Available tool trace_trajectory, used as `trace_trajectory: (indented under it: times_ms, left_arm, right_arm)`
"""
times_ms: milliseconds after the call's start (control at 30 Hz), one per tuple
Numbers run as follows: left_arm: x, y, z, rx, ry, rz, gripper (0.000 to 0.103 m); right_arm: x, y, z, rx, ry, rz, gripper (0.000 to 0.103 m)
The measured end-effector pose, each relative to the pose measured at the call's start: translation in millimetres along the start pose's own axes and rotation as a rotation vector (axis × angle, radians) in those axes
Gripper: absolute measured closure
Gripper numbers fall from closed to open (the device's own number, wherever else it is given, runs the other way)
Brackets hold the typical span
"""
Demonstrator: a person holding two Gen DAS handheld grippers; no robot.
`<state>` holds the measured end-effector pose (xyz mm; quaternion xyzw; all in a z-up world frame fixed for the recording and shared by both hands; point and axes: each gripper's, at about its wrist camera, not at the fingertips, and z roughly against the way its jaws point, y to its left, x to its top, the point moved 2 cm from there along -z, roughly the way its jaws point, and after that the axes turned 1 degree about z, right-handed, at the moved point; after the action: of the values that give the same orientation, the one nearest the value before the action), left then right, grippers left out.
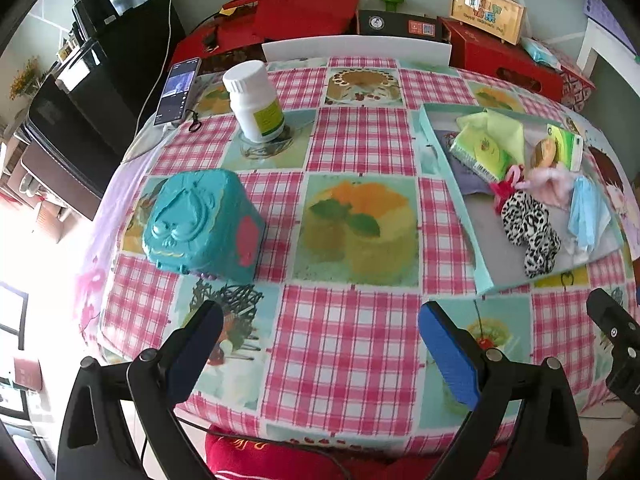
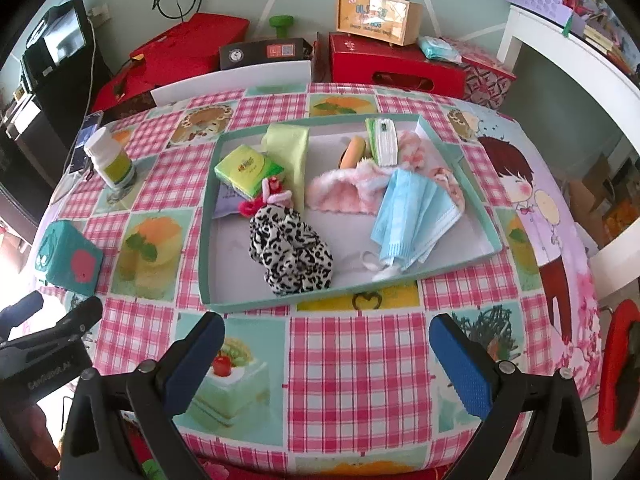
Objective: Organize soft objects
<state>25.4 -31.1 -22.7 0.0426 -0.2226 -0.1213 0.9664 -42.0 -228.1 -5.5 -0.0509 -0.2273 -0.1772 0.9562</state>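
— On the bench (image 2: pixel 356 360), what does the tray (image 2: pixel 204 240) hold?

— Soft things, all inside its rim: a leopard-print cloth (image 2: pixel 290 256) near the front, a blue mask (image 2: pixel 416 216) to its right, a pink furry piece (image 2: pixel 344 196) behind the mask, a green tissue pack (image 2: pixel 248 170) at the back left on a purple pouch (image 2: pixel 226 204), a green cloth (image 2: pixel 290 148) and a white-and-green pack (image 2: pixel 384 140) at the back.

— Anything outside it?

— A teal box (image 1: pixel 200 224) and a white bottle (image 1: pixel 256 100) stand well left of the tray, apart from each other.

— Any writing?

— The bottle's green label is too small to read. A wooden case (image 2: pixel 378 12) behind the bench has lettering I can't make out.

— And the tools?

— Both are spread wide and hold nothing. The right tool (image 2: pixel 326 340) hangs over the bench's front edge, with the tray just ahead of it. The left tool (image 1: pixel 320 332) sits between box and tray; the soft things lie ahead to its right.
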Motion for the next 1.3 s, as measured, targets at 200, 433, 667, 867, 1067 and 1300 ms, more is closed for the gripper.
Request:
trace_trajectory:
  times_ms: [200, 433, 667, 867, 1067, 1300]
  left_arm:
    - [-11, 5, -2, 0.005, 0.015, -0.009, 0.005]
    - [-17, 8, -2, 0.014, 0.027, -0.016, 0.005]
    - [-18, 11, 3, 0.018, 0.018, -0.012, 0.005]
    - [-18, 14, 4, 0.020, 0.019, -0.008, 0.005]
    - [-18, 16, 4, 0.022, 0.024, 0.004, 0.005]
    - [-19, 17, 6, 0.018, 0.023, 0.011, 0.005]
  right_arm:
    - [-8, 1, -4, 0.007, 0.013, -0.006, 0.000]
    - [-13, 3, -8, 0.010, 0.032, 0.001, 0.000]
    - [-15, 6, -8, 0.006, 0.040, 0.010, 0.000]
    - [-17, 9, -9, 0.004, 0.048, 0.021, 0.000]
    - [-18, 9, -11, 0.002, 0.058, 0.024, 0.000]
    - [-18, 10, -10, -0.004, 0.057, 0.032, 0.000]
